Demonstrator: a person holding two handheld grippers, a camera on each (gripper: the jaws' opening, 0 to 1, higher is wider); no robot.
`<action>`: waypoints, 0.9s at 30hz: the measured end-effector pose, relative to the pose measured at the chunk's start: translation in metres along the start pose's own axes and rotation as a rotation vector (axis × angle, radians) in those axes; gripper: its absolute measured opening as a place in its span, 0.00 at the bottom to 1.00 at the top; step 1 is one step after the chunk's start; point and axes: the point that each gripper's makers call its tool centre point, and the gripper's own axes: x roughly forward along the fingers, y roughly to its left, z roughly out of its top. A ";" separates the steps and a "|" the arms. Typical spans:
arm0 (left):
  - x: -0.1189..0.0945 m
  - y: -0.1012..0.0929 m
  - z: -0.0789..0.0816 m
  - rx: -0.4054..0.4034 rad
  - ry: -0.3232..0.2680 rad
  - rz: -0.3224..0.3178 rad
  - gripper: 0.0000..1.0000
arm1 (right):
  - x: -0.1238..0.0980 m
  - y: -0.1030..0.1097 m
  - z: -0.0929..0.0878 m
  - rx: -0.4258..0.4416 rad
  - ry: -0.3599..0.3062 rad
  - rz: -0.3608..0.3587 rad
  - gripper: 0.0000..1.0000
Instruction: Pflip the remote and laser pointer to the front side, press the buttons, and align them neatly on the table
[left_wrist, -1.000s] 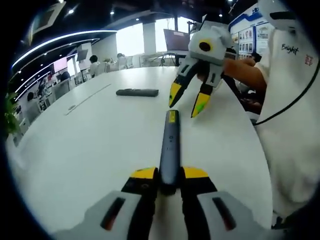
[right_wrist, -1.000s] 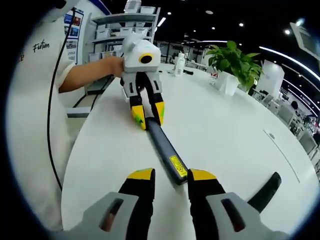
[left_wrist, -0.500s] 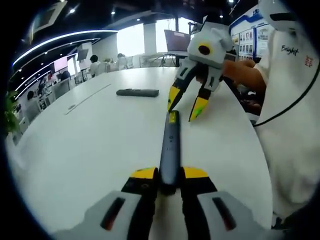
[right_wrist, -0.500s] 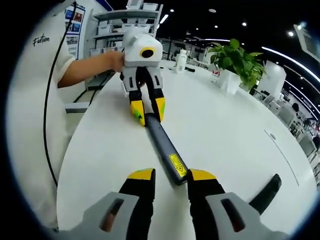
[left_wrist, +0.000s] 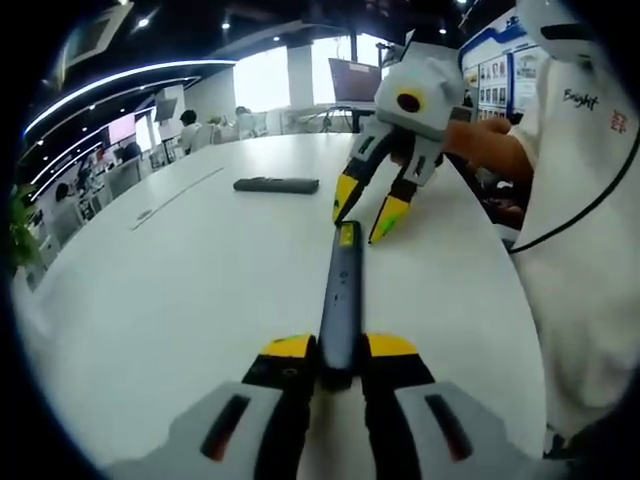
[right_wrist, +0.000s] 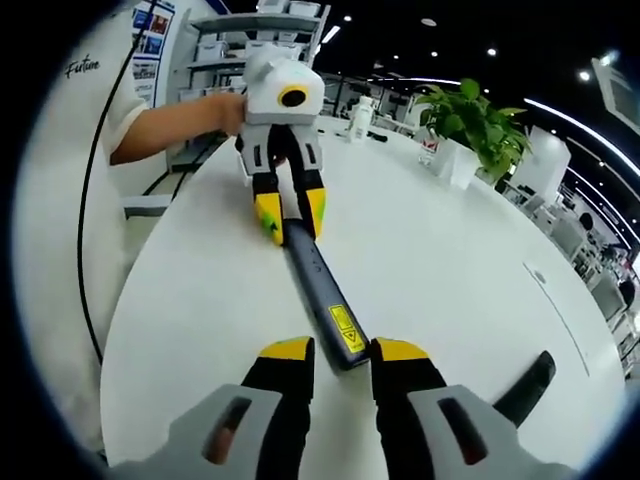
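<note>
White desk (left_wrist: 180, 300) stretches out in front of me, round-edged and glossy. In the left gripper view, my left tongs (left_wrist: 338, 350) are closed on the near end of the laser pointer (left_wrist: 341, 290), a long dark grey stick that lies flat on the desk and runs straight away from me. A small yellow label (left_wrist: 346, 235) marks its far end. Just past that end, my right tongs (left_wrist: 365, 205) hang above the desk with their yellow tips spread apart, one on each side of the stick's line; I can't tell whether a tip touches it. Further back on the desk, well apart from the pointer, lies the black remote (left_wrist: 275, 185).

In the right gripper view, the same laser pointer (right_wrist: 318, 290) reaches toward me, its labelled end between my right tongs (right_wrist: 338, 355), which stand open around it. The left tongs (right_wrist: 290, 215) clamp its far end. The remote (right_wrist: 525, 385) sits to the lower right, partly hidden. A potted plant (right_wrist: 470, 125) stands on the far side of the desk (right_wrist: 450, 260).
</note>
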 end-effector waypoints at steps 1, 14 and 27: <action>0.000 0.000 0.000 -0.003 -0.001 0.000 0.21 | 0.000 0.000 0.000 -0.003 0.001 -0.002 0.25; 0.002 0.000 0.002 -0.010 -0.001 0.013 0.22 | 0.001 0.005 0.002 -0.044 0.006 -0.020 0.22; 0.003 -0.001 0.003 0.019 0.027 0.035 0.21 | 0.001 0.002 0.002 0.014 0.002 -0.004 0.21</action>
